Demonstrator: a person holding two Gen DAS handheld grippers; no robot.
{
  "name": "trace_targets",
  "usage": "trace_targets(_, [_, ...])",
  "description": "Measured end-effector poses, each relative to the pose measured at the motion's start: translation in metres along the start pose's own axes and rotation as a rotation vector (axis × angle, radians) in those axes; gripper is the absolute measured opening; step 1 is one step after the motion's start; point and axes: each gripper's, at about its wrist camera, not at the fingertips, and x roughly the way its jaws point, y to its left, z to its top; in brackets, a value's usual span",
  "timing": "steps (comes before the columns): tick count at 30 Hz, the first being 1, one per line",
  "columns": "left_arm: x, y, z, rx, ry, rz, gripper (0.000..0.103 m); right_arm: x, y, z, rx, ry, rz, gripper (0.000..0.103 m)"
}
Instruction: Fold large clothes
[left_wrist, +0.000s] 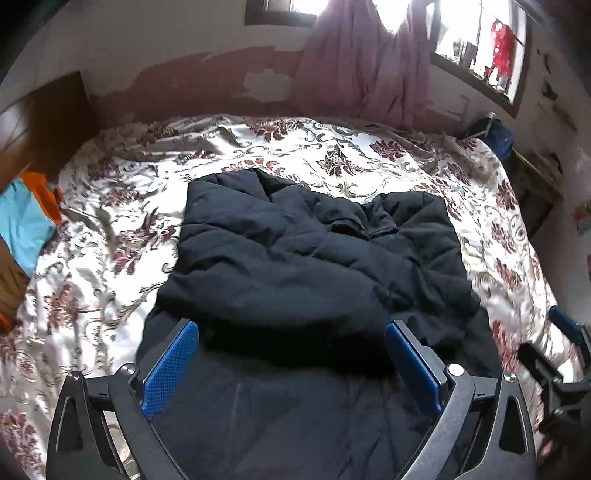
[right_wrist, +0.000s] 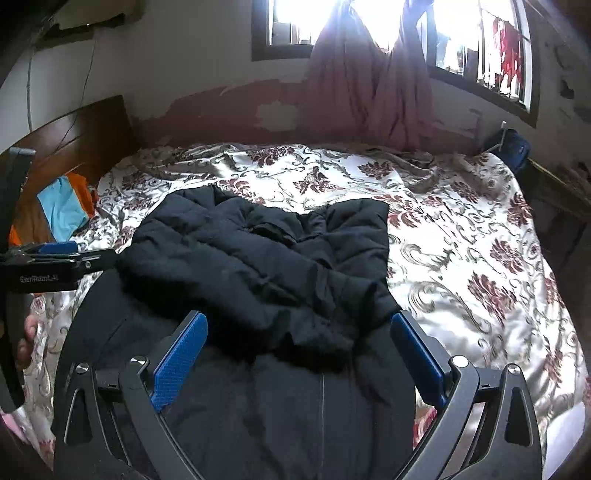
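Two empty grippers poised over a dark puffy coat lying on a bed

The black coat (left_wrist: 314, 266) lies crumpled mid-bed on the floral bedspread (left_wrist: 110, 206), its upper part already doubled over the lower. The left gripper (left_wrist: 291, 365) and the right gripper (right_wrist: 299, 354) both stand wide apart above its near end, holding nothing. Risk, as I judge it: the thick padding may spring back open, or a pinch may catch only the top layer, so the fold drags crooked on the slippery-looking cover

One marking is being shown: "GenRobot.AI", only partly legible, is being displayed in pale letters on the black body of the left gripper (right_wrist: 79, 258), seen from the right wrist.
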Motion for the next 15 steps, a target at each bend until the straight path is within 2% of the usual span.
trace_targets(6, [-0.032,0.004,-0.029,0.051,-0.037,0.004,0.102,-0.023,0.007,-0.022,-0.004,0.022,-0.011,0.097])
trace_targets(15, [-0.063,0.015,-0.072,0.108,-0.025,0.022,0.101,-0.05,0.011,-0.064,-0.046,0.085,-0.042,0.097])
